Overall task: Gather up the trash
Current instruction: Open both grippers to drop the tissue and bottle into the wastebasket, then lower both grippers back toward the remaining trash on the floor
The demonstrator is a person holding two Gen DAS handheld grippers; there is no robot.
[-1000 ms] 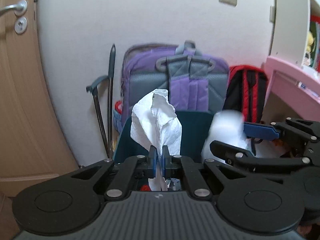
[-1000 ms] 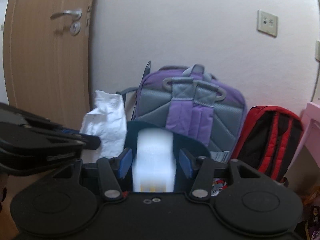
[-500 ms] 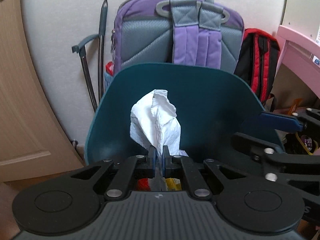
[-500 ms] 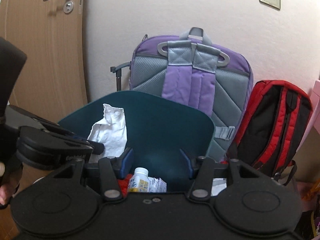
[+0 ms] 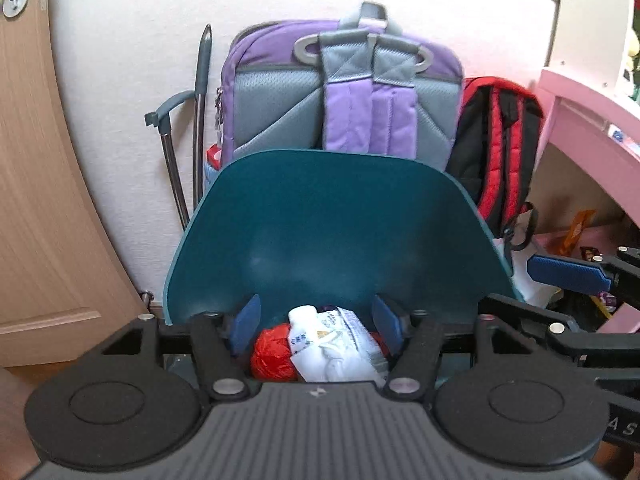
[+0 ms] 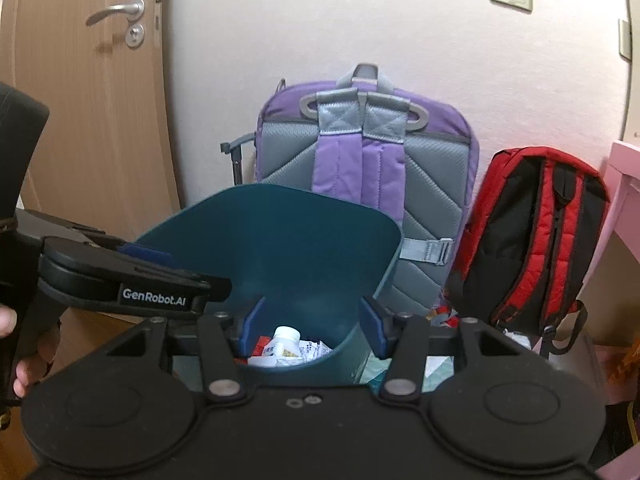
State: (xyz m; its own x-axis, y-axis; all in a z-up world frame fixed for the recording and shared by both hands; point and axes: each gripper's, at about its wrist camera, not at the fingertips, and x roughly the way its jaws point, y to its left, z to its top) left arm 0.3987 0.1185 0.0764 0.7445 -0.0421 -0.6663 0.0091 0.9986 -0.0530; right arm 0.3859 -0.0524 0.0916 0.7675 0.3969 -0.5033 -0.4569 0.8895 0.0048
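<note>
L gripper (image 5: 316,322) fingers just opened, empty, "GenRobot.AI" | R gripper (image 6: 312,326) released | bin (image 6: 280,240) holds trash

"GenRobot.AI" in white letters runs along the side of the black left gripper (image 6: 176,280); the white plastic bottle (image 6: 285,342) in the teal bin has print, probably too blurry to read.
</note>
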